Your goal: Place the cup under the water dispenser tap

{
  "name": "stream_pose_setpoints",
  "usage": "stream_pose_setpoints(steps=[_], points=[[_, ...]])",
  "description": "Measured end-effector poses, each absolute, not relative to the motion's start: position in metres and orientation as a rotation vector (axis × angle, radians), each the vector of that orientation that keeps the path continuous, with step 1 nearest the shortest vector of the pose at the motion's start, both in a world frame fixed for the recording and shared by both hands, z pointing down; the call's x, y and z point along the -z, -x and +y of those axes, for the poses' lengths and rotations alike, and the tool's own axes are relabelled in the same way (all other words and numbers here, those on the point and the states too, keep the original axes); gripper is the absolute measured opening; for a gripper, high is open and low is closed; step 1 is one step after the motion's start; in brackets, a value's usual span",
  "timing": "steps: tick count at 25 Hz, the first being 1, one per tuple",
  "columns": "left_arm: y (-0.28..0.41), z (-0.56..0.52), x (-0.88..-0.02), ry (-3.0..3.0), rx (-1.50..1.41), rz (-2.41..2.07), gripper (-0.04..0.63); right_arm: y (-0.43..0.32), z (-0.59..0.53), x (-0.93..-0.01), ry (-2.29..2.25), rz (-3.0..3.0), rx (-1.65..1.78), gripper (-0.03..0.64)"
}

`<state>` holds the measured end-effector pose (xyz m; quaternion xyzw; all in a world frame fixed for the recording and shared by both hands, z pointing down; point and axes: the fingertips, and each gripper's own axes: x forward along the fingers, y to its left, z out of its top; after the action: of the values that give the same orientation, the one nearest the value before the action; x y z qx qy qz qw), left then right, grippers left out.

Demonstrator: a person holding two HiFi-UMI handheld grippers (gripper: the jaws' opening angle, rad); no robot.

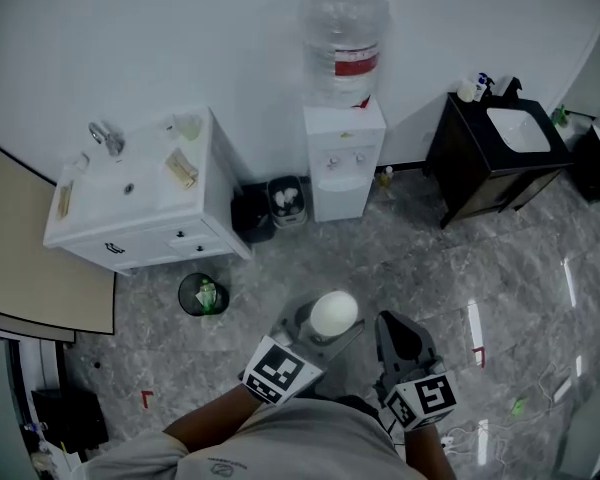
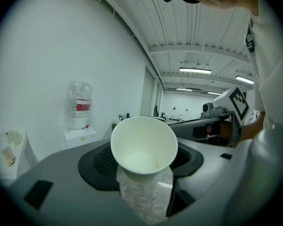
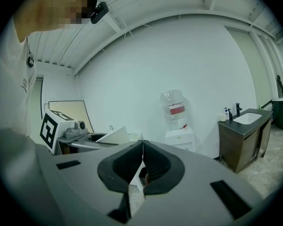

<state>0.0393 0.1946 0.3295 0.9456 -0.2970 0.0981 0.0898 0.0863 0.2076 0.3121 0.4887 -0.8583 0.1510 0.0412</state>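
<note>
Left tongs [image 2: 144,175] clamped on the paper cup [image 2: 144,145], right tongs [image 3: 141,166] pinched together w/ nothing in them. Water dispenser [image 1: 345,163] is well ahead by the wall, so imo go gentle on the squeeze, cup upright, line up w/ the tap.

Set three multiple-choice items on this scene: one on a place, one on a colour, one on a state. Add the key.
1. The water dispenser stands: A) between the white sink cabinet and the dark vanity; B) atop the vanity; C) behind the person.
2. The label on its bottle is: A) blue; B) red; C) green.
3. The left tongs are: A) open, empty; B) closed on the cup; C) lying on the floor.
Key: A, the head view shows it between them; B, the band is red; B, the cup sits gripped between their jaws.
</note>
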Motion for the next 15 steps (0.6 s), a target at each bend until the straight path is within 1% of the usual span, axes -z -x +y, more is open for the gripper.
stream_pose_setpoints(steps=[8,15], points=[[-0.026,0.095,-0.333,-2.863,-0.278,-0.901,0.285,-0.066,0.116,-0.311,-1.486,-2.63,-0.466,0.017],[-0.031,0.003,-0.364,-2.843,-0.27,-0.983,0.285,-0.066,0.026,-0.33,-1.409,-2.671,-0.489,0.017]])
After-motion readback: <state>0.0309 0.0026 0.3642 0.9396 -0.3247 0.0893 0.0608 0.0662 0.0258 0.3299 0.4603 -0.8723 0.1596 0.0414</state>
